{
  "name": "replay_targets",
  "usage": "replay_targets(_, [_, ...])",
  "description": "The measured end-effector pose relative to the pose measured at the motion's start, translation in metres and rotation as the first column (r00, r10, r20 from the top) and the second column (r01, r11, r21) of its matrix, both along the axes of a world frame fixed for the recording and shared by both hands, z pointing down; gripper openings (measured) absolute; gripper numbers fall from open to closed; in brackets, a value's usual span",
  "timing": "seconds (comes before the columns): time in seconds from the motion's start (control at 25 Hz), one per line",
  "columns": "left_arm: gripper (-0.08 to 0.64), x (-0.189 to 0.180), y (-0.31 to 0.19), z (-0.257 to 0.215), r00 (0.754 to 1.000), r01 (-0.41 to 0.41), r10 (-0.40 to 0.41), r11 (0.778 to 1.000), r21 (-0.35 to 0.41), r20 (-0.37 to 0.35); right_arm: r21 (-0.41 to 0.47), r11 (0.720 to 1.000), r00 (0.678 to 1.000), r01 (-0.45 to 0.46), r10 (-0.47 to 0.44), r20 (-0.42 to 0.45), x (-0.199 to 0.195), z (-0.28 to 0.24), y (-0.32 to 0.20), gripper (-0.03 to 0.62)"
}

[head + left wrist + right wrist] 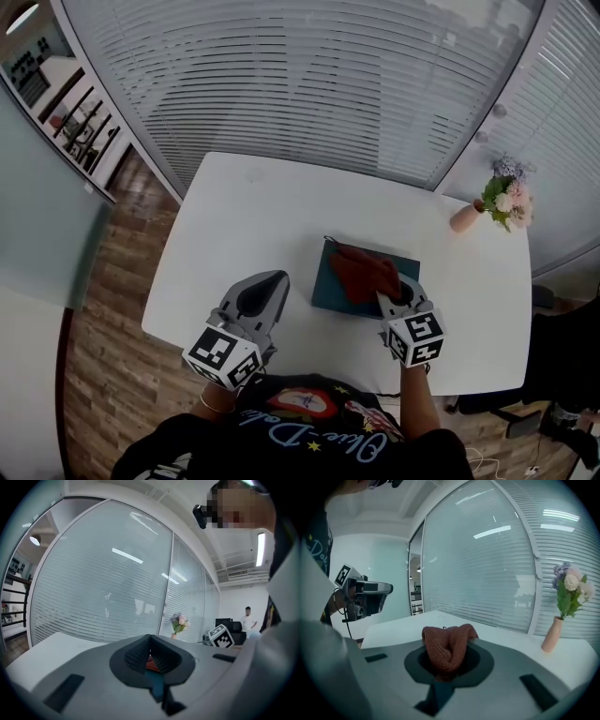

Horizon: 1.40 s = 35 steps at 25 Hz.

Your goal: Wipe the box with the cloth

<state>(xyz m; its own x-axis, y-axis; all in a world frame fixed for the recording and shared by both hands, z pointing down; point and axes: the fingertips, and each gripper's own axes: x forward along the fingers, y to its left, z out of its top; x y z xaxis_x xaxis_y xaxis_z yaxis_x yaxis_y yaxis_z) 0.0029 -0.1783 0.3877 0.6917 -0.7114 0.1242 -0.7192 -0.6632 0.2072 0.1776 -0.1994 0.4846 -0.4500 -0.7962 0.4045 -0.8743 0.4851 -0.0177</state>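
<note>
**Cloth clenched on the box, left gripper idle beside it**

The left gripper [269, 285] is over the near left part of the white bench [246, 217], close to the box but apart from it. In the left gripper view its jaws are pressed together at the tips with nothing between them. Only a sliver of red and teal shows past them.

Just right of it, the flat teal box [327, 281] lies on the bench, right of centre and towards the near edge. The rust-red knitted cloth [364, 270] is bunched on the box's top, over its right half.

The right gripper [397, 296] reaches in from the near side. Its jaws are clenched on a fold of the cloth, which bulges up between them in the right gripper view.

At the bench's far right corner stands a small pink vase of flowers [504, 201], well apart from the box.
</note>
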Motion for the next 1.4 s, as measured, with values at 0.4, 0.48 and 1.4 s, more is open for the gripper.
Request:
replay_targets(0.4, [0.003,0.009,-0.001,-0.002,1.0,-0.03,0.03,1.0,0.0,0.009,-0.029,0.976,0.976,-0.215,0.216,0.01,0.08,0.012,0.026,0.029])
replay_targets(0.48, [0.003,0.01,-0.001,-0.003,0.999,-0.031,0.031,1.0,0.001,0.011,-0.033,0.965,0.966,-0.259,0.259,0.012,0.096,0.013,0.03,0.029])
replay_targets(1.4, [0.003,0.011,-0.005,0.0,1.0,-0.027,0.027,1.0,0.001,-0.003,0.13,0.968,0.97,-0.216,0.197,0.143,0.071,-0.062,0.036,0.029])
